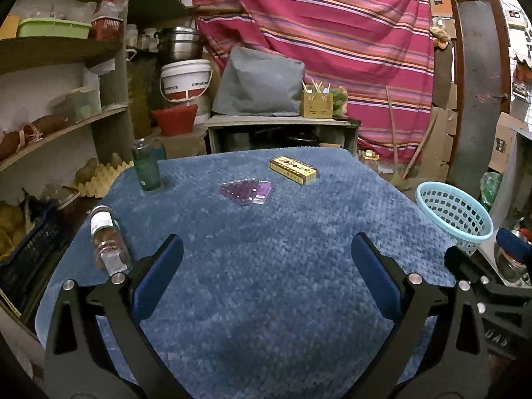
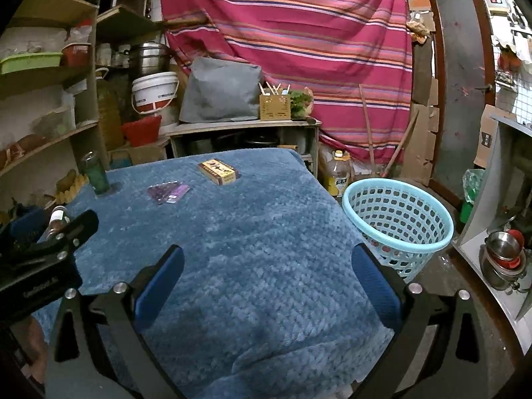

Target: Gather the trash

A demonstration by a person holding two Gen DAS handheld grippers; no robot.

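With both my grippers, left (image 1: 266,266) and right (image 2: 266,266), spread wide and empty above the blue cloth (image 1: 266,299), the trash sits far ahead, so a reach for the toppled bottle (image 1: 108,239) could roll it off the left edge, well away from the basket (image 2: 397,212).

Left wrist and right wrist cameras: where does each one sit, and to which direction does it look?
Left wrist: on the left gripper, looking forward over the blue table cover; own open fingers show, and the right gripper at right.
Right wrist: on the right gripper, same direction, nearer the light blue basket; the left gripper shows at left.
Shared: yellow box, purple packets, green bottle, basket.
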